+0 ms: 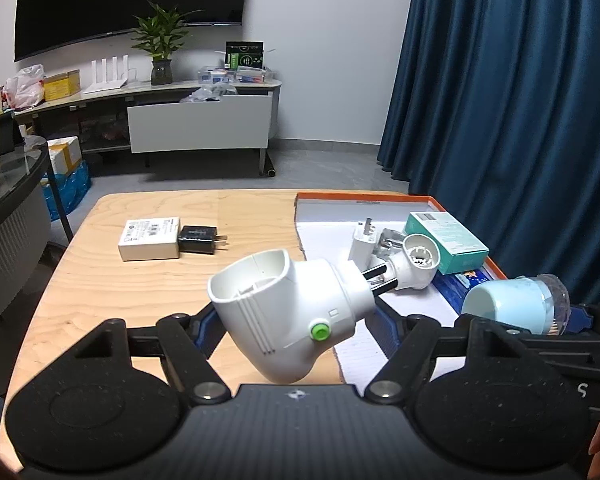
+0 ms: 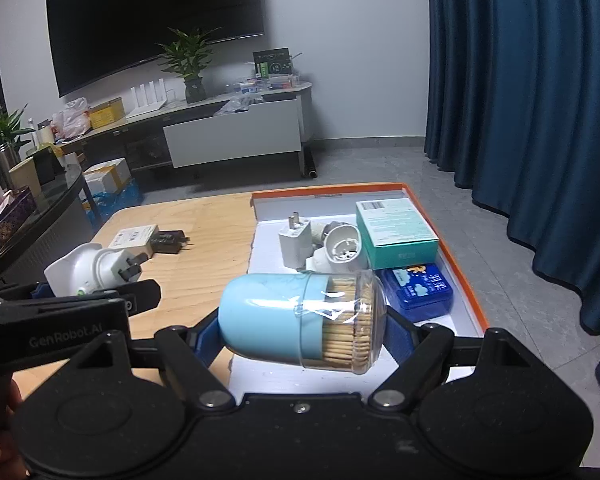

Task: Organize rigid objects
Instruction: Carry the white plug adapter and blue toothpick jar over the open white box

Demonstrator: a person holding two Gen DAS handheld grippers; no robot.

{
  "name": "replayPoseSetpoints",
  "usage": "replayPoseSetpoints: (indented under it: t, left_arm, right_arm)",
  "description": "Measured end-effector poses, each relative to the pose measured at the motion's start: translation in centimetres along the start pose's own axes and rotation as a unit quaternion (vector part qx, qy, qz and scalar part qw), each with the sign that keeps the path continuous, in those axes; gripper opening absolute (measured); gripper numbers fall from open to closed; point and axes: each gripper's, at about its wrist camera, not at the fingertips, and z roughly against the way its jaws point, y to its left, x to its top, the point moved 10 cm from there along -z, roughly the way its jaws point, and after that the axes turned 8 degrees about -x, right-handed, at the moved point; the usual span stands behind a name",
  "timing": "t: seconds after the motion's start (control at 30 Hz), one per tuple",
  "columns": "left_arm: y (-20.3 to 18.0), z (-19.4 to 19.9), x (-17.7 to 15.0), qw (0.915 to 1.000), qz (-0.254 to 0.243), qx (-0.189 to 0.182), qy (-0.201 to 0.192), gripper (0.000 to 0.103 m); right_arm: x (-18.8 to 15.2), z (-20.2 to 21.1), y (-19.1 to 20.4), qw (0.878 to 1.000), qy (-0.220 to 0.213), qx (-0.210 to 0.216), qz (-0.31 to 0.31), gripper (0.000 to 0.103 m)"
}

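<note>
Holding loads on both sides, the two grippers hang over the near end of the wooden table (image 1: 148, 280). The left gripper (image 1: 296, 320) has its jaws closed on a white plug-in device (image 1: 288, 312) with a green button; its body runs slantwise between the fingers, open mouth up-left, dark prongs aimed right toward the tray. The right gripper (image 2: 304, 320) clamps a pale blue toothpick holder (image 2: 296, 316), lying crosswise between its fingers with the clear cap to the right, already above the tray's near floor. The orange-rimmed tray (image 2: 464, 280) lies ahead and right of the left gripper, so the right hand looks nearer to a drop. Farther in sit a blue packet (image 2: 418, 286), a second white plug-in device (image 2: 342, 250), a white charger (image 2: 296, 246) and a teal box (image 2: 398, 232). Well apart on the left of the table, a black charger (image 1: 200, 240) touches a white box (image 1: 150, 240), both apparently still to collect.
</note>
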Motion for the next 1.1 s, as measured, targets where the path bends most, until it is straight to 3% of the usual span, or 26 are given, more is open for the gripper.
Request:
replayPoseSetpoints:
  t: [0.53, 1.1]
  left_arm:
    - [-4.1, -1.8, -0.7, 0.9989, -0.026, -0.036, 0.018, 0.074]
    - [-5.9, -3.7, -1.7, 0.9971, -0.042, -0.049, 0.041, 0.075]
  right_arm:
    - [-0.2, -0.3, -4.8, 0.999, 0.002, -0.039, -0.023, 0.095]
    - [-0.8, -2.0, -7.4, 0.997, 0.018, -0.06, -0.033, 0.095]
